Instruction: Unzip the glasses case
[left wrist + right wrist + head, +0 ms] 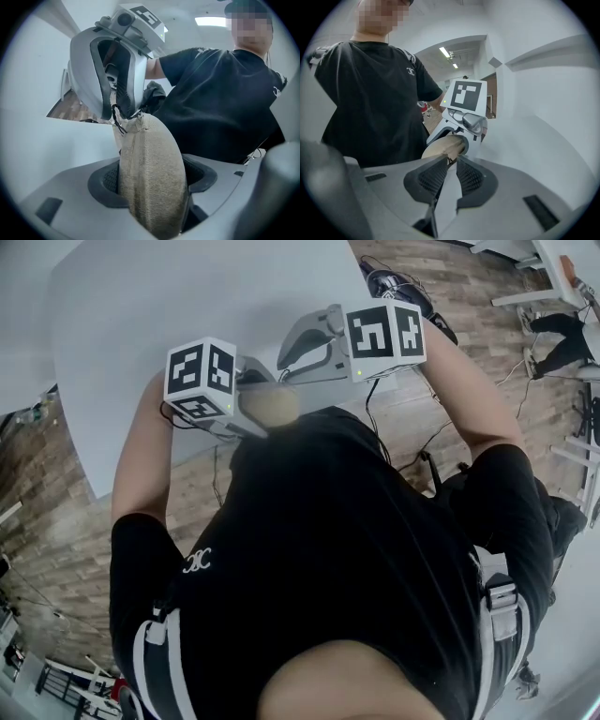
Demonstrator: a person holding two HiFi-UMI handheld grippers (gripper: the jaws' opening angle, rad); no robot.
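The tan glasses case (pixel 152 140) is clamped between the widely spread jaws of the left hand-held gripper (pixel 153 180) and is held in the air beside the edge of the white counter (pixel 187 306). At the case's far end, the black zipper pull (pixel 116 118) is pinched by the nearly closed right hand-held gripper (pixel 451 164).

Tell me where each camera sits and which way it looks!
Head view: on the person's head, looking steeply down at the black shirt, left arm, right arm, left gripper, right gripper, white table.
Left gripper view: rides the left gripper, looking along jaws clamped on the tan glasses case toward the right gripper and shirt.
Right gripper view: rides the right gripper, looking along jaws pinching the case's end toward the left gripper and shirt.
Shared: all three show the case.
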